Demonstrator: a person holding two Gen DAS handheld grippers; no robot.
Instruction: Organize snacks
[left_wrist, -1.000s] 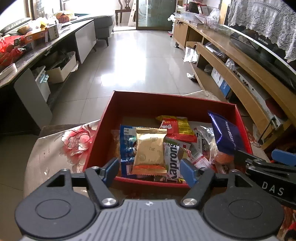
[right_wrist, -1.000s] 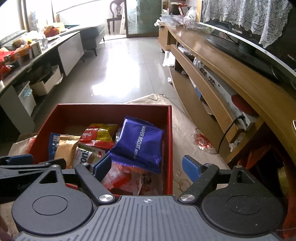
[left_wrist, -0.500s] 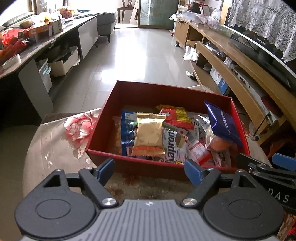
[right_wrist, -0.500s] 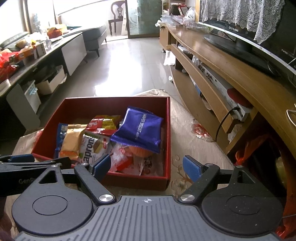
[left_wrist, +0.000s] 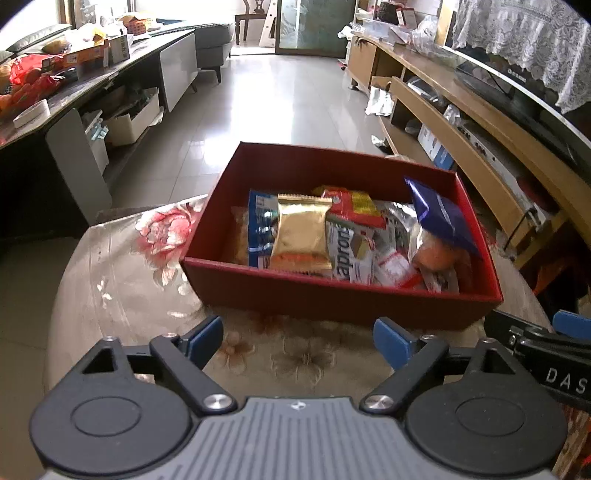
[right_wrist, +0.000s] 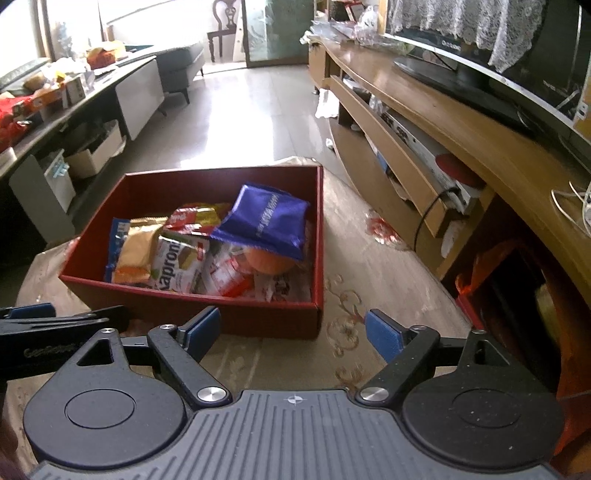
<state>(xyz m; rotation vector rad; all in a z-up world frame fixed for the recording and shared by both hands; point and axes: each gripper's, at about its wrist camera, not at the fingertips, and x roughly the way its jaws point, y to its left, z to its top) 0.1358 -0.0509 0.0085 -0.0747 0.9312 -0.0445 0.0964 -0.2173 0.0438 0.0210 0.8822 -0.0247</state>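
Snacks fill a red box (left_wrist: 343, 295) that sits on a flower-patterned tablecloth (left_wrist: 122, 280), just ahead of both tongs. The left tongs (left_wrist: 299, 338) hover above the cloth, short of the box's near wall, with blue fingertips (left_wrist: 205, 338) spread wide and nothing between them. The right tongs (right_wrist: 293, 328) hover beside them, also released and empty, with the left fingertip in front of the box's near right corner and the right fingertip over bare cloth.

Inside the box, seen from the left tongs, a gold packet (left_wrist: 301, 236) lies straight ahead, overlapping a blue packet (left_wrist: 258, 225) on its left. To its right lies a white and green packet (left_wrist: 349, 247), with a red and yellow packet (left_wrist: 356, 205) beyond it. Farther right, a dark blue wafer packet (right_wrist: 266, 221) rests tilted on top of the pile, above an orange round item (right_wrist: 271, 260). Red and white wrappers (right_wrist: 231, 278) lie near the front wall.

Beyond the box stretches a tiled floor (left_wrist: 258, 103). A long wooden TV cabinet (right_wrist: 424, 122) runs along the right of both tongs.
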